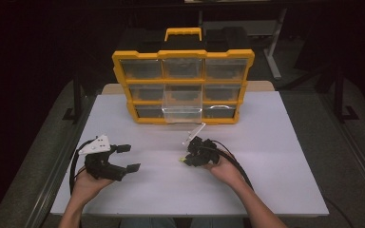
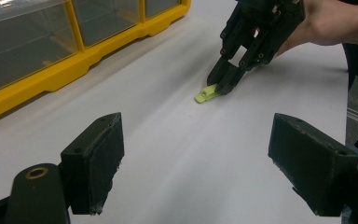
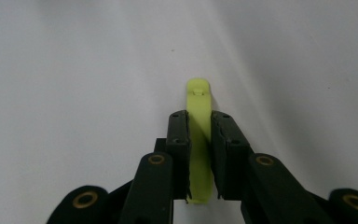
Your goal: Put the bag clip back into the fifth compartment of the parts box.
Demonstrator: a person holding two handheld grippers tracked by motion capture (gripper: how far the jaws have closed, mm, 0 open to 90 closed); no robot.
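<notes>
So the little lime-green plastic strip is lying flat on the white worktop, a fair way in front of the yellow organiser, on the person's side of it and slightly right of its middle. The right tongs have it pinched lengthwise between the pads, with the rounded tip poking out ahead of them. Gripping along the long edges like that makes sense to me: it's thin and flat, so squeezing the sides is about the only way to get it off a smooth surface. From the left gripper view you can see the right tongs come down at a slant with the tips right at the surface, probably for the same reason.

One clear drawer in the organiser's middle column sits pulled out toward the person, so my guess is that's where the strip is headed.

The left tongs are off to the organiser's front-left, spread wide with nothing between them, resting near the worktop. Looks like they're just parked out of the way.
</notes>
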